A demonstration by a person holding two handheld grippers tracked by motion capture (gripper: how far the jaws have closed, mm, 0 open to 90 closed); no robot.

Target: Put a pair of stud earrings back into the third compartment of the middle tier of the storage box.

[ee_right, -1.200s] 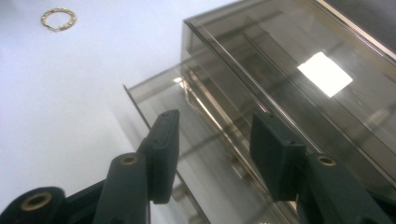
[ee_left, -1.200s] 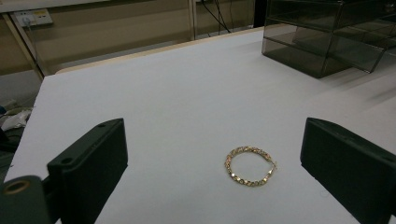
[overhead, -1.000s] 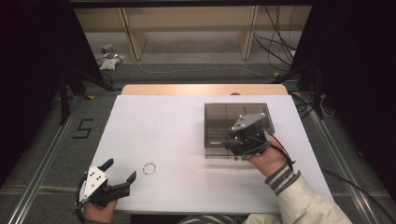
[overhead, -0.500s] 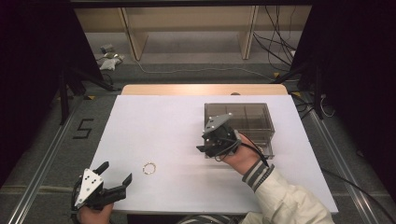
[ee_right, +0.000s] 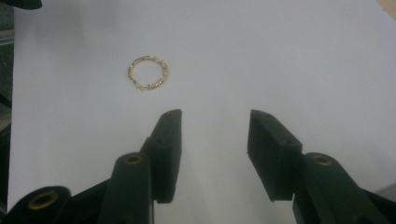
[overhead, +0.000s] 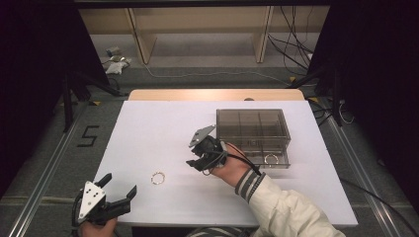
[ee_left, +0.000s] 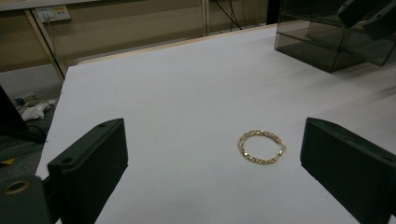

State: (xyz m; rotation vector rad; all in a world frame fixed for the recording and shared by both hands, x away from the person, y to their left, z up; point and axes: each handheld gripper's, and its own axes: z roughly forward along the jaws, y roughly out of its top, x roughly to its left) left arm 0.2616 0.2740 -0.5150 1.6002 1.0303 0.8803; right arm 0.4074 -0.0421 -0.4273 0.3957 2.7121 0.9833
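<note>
Right gripper (overhead: 193, 158) left box (overhead: 253, 129) for open table (overhead: 148, 128).

The right gripper (ee_right: 212, 158) holds its two black jaws apart with nothing between them, above the white table (ee_right: 303, 60). A gold chain bracelet (ee_right: 148, 73) lies flat ahead of the jaws, apart from them.

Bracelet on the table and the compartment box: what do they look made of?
Bracelet: looks like metal with a gold-coloured, shiny finish; small chain links catch the light. Solid gold or plating can't be told.
Compartment box: seems smoked, see-through plastic, likely acrylic; the inner dividers and a second ring-shaped piece show through its glossy dark walls.
</note>
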